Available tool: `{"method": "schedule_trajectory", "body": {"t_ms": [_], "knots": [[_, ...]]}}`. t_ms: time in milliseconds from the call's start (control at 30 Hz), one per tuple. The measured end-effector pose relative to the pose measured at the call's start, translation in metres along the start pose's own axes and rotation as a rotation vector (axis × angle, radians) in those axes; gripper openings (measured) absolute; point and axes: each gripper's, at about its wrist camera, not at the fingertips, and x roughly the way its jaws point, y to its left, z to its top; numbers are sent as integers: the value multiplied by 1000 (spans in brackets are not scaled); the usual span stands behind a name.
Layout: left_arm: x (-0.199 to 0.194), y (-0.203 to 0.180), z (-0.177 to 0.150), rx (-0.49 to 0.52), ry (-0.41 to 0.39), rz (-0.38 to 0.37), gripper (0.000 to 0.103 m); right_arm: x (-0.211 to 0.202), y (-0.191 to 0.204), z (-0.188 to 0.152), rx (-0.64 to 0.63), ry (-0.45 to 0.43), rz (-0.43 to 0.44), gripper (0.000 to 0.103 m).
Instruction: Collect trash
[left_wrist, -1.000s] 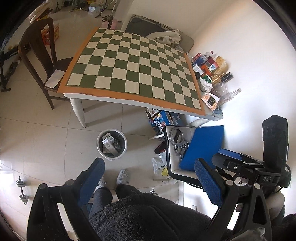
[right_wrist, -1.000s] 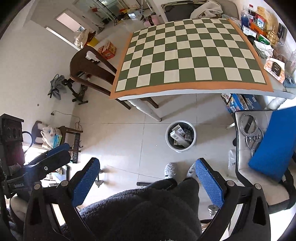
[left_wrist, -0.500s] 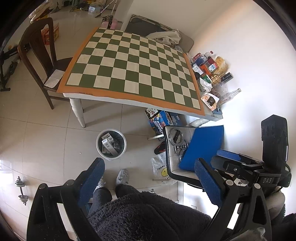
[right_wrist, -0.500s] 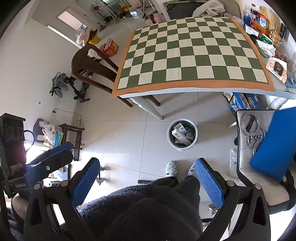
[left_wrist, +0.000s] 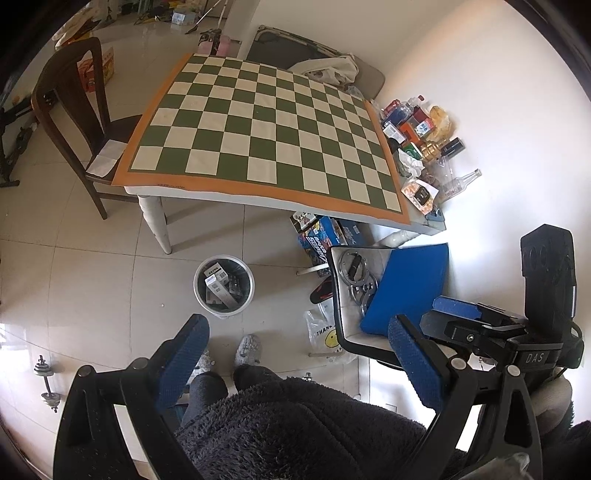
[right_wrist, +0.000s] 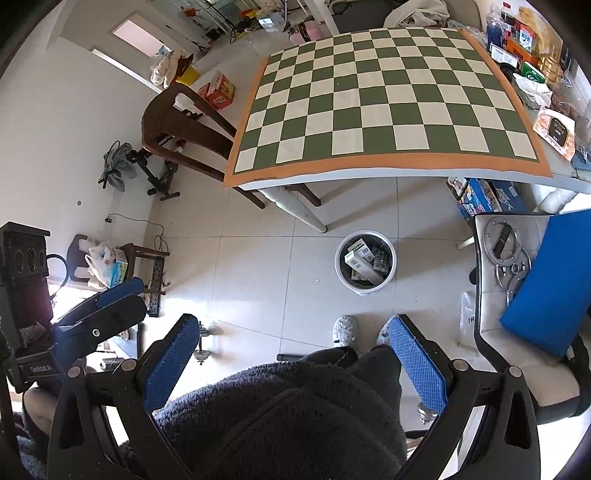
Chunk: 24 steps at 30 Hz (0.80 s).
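A white trash bin (left_wrist: 224, 286) stands on the tiled floor in front of the table, with small cartons inside; it also shows in the right wrist view (right_wrist: 365, 263). The table (left_wrist: 258, 133) carries a green and white checkered cloth. Bottles, boxes and wrappers (left_wrist: 417, 144) crowd its right edge. My left gripper (left_wrist: 299, 354) is open and empty, held high above the person's lap. My right gripper (right_wrist: 295, 354) is open and empty, at the same height beside it.
A dark wooden chair (left_wrist: 74, 122) stands left of the table. A white chair with a blue cushion (left_wrist: 410, 284) and metal rings is at the right. Blue boxes (left_wrist: 325, 236) lie under the table. A plastic bag (left_wrist: 325, 332) lies on the floor. Dumbbells (left_wrist: 46, 380) sit at left.
Both cameras have shifted slightly; the bin and table sit a little lower in the right wrist view. Both grippers stay open and empty.
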Motion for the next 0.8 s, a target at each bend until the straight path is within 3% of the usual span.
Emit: {"method": "schedule_trajectory", "body": {"t_ms": [800], "knots": [[2,-1,2,0,2,0,99,-2,-5,-6,-2,4,4,103]]}}
